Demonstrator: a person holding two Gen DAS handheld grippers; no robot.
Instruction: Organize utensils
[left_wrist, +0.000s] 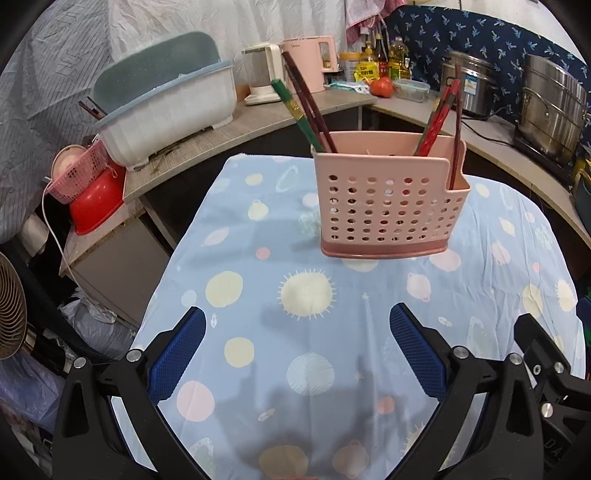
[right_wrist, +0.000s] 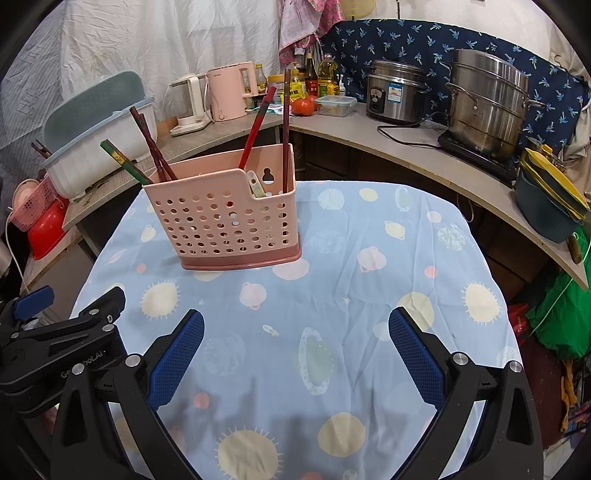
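Observation:
A pink perforated utensil holder stands upright on the blue patterned tablecloth. It also shows in the right wrist view. Green chopsticks and dark red chopsticks lean out of its left side. Red chopsticks and a dark one stand at its right. A pale spoon handle sits in the small front compartment. My left gripper is open and empty, near the holder's front. My right gripper is open and empty, to the holder's right front. The left gripper's body shows at left in the right wrist view.
A curved counter behind holds a dish rack, kettles, a tomato, a rice cooker and a steel steamer pot. A red bowl and pink basket sit at left. A fan is at far left.

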